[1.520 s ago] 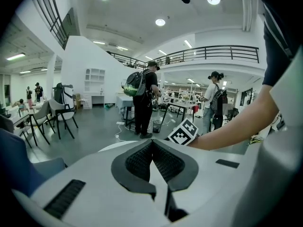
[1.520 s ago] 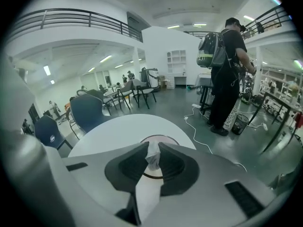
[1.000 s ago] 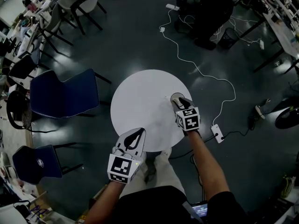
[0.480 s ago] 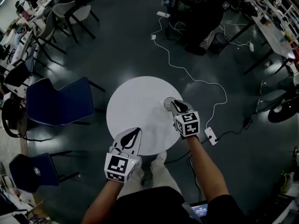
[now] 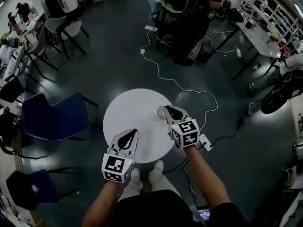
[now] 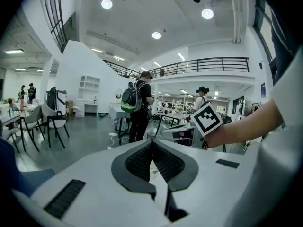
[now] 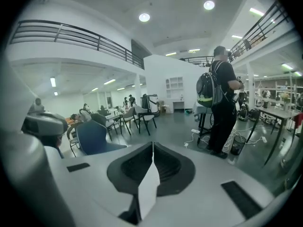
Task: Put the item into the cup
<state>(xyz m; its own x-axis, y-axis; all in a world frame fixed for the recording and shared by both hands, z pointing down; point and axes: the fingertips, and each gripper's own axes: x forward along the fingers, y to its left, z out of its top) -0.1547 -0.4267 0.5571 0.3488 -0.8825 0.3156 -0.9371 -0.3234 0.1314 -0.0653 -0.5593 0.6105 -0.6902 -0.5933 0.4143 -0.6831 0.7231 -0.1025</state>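
Currently the item, a thin flat white piece, sits edge-on between the pads of the right tool. The jaws are closing on it, w/ no gap showing. From the head view that tool's tip lies at the right rim of the cup and covers part of it; can't tell if they touch. The cup stands upright near the far right edge of the round white worktop. The left tool is clenched, nothing in it, over the near edge, well apart from the cup. A blue chair is left of the worktop. A white cable runs over the floor to a power strip just right of the right tool. A person w/ a backpack stands beyond.
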